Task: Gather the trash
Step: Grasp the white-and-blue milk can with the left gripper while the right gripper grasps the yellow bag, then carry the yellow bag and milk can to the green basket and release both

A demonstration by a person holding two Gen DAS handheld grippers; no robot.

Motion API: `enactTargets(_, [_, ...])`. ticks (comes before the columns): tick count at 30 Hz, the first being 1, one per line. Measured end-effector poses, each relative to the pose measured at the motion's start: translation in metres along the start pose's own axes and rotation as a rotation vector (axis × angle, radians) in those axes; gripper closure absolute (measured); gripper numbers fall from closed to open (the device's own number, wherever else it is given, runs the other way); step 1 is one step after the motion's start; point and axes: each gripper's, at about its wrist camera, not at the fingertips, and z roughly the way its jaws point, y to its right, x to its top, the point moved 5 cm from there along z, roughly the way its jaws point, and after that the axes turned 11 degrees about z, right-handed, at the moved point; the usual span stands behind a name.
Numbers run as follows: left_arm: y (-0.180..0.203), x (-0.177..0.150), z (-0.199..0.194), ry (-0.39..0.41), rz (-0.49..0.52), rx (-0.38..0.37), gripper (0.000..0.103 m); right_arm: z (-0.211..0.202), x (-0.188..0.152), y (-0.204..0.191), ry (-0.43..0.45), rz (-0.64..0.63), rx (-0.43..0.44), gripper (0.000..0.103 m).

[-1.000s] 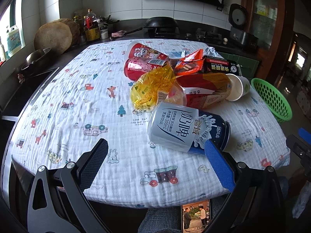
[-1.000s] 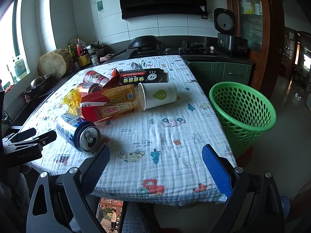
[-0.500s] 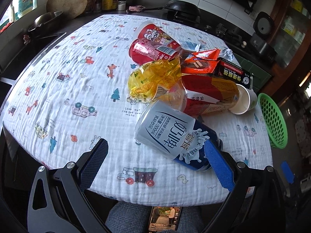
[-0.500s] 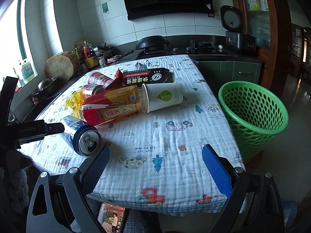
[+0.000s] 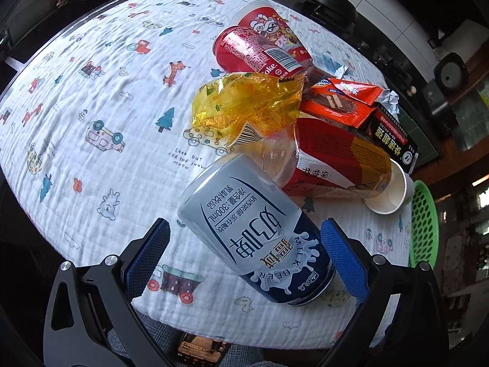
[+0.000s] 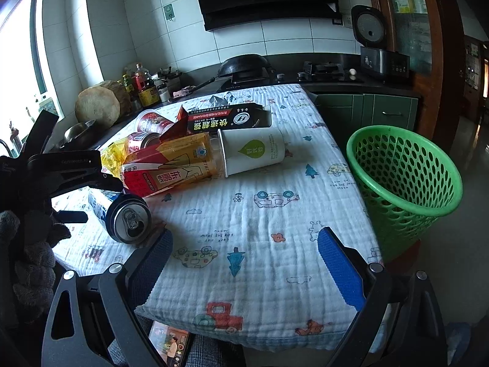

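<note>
Milk beer can (image 5: 259, 238): lying on its side on the cloth-covered surface (image 5: 101, 98), at the near edge of the trash pile. Its long axis runs diagonally; the blue end points toward the left gripper (image 5: 244, 253), the white end toward the pile. In the right wrist view the can (image 6: 128, 218) shows its opened pull-tab end facing the near edge.
Left gripper: spread wide, holding nothing; the can lies between its two blue pads (image 5: 342, 260), no contact visible. It looks down steeply onto the surface.
Right gripper (image 6: 244, 263): released, jaws wide apart, nothing between them; it hovers over bare cloth near the front edge, aimed level across the surface.
Pile behind the can: a clear plastic cup (image 5: 279, 160) touches the can's white end; a yellow crumpled wrapper (image 5: 244, 107) sits just beyond it.
Red-and-yellow carton (image 5: 336, 165): on its side, its far end against the mouth of a white paper cup (image 5: 388, 192), also on its side.
Further back: a red cola can (image 5: 256, 53), a red printed cup (image 5: 269, 27), an orange wafer packet (image 5: 339, 101) and a black box (image 5: 394, 140).
Green basket (image 6: 403, 180): standing upright off the right edge of the surface, on the floor side.
Surroundings: a wok (image 6: 244, 64) and a rice cooker (image 6: 376, 46) on the kitchen counter behind.
</note>
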Motion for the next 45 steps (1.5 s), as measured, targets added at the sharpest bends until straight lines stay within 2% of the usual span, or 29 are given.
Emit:
enactTargets(8, [0.003, -0.001, 0.016, -0.028, -0.08, -0.035, 0.006, 0.012, 0.0, 0.0, -0.023, -0.006, -0.002, 0.011])
enactTargets(13, [-0.004, -0.002, 0.025, -0.047, -0.109, 0.003, 0.006, 0.019, -0.002, 0.0, -0.039, -0.011, -0.002, 0.011])
enactTargets(15, [-0.005, -0.001, 0.027, -0.053, -0.098, 0.006, 0.01, 0.022, -0.002, 0.001, -0.044, -0.011, -0.004, 0.011])
enactTargets(21, [-0.006, 0.001, 0.023, -0.065, 0.008, 0.011, 0.012, 0.029, 0.001, -0.002, -0.061, -0.019, 0.009, 0.011])
enactTargets(26, [-0.004, 0.005, 0.02, -0.061, 0.147, -0.012, 0.014, 0.034, 0.009, -0.016, -0.081, -0.037, 0.056, 0.011])
enactTargets(29, [-0.009, 0.009, 0.013, -0.03, 0.214, -0.022, 0.016, 0.035, 0.016, -0.03, -0.089, -0.059, 0.103, 0.017])
enactTargets(36, [-0.039, 0.013, -0.004, 0.006, 0.329, -0.051, 0.017, 0.044, 0.027, -0.075, -0.111, -0.152, 0.18, 0.028])
enactTargets(41, [-0.065, 0.019, -0.018, 0.038, 0.368, -0.05, 0.018, 0.055, 0.034, -0.118, -0.137, -0.232, 0.254, 0.03])
enactTargets(45, [-0.091, 0.025, -0.032, 0.066, 0.373, -0.046, 0.019, 0.069, 0.035, -0.155, -0.154, -0.316, 0.281, 0.03])
